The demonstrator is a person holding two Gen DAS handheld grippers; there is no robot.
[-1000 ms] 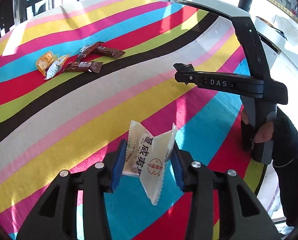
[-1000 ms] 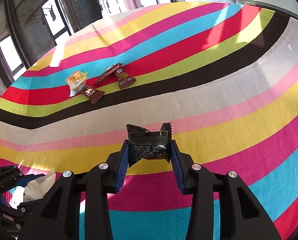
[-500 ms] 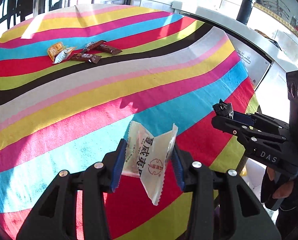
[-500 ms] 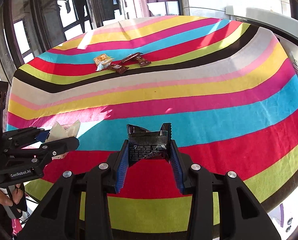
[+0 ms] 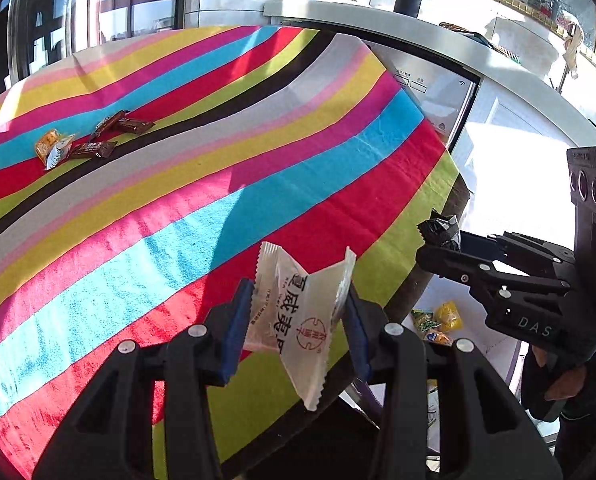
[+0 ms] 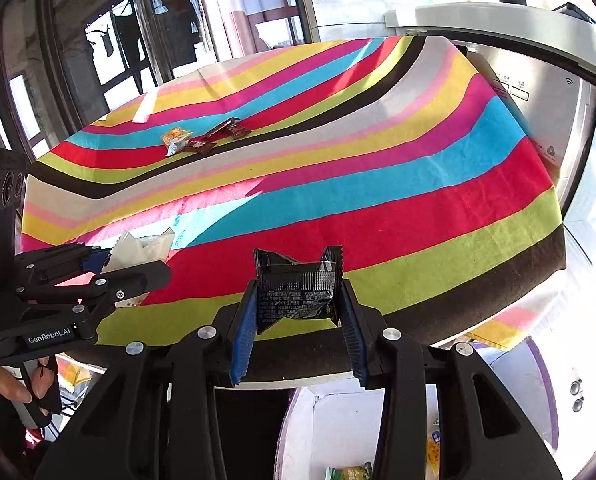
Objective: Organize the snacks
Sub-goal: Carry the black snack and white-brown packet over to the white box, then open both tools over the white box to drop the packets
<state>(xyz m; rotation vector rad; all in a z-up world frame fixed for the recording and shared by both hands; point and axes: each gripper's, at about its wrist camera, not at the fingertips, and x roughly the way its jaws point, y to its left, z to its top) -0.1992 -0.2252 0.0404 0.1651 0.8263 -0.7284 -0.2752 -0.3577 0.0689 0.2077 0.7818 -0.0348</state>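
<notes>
Being carried past the striped table's (image 6: 477,280) near edge, a white snack packet (image 5: 298,316) is being pinched in the left gripper (image 5: 298,320) and a black packet (image 6: 298,292) in the right gripper (image 6: 298,312), both narrowly closed; the crinkly wrappers could slip and possibly miss the box (image 6: 337,432) below.

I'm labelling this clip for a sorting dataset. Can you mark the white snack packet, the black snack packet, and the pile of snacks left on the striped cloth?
white snack packet (image 5: 298,312), left wrist view, printed front.
black snack packet (image 6: 296,292), right wrist view, crinkled middle.
pile of snacks (image 5: 92,149), left wrist view, brown bar.
</notes>
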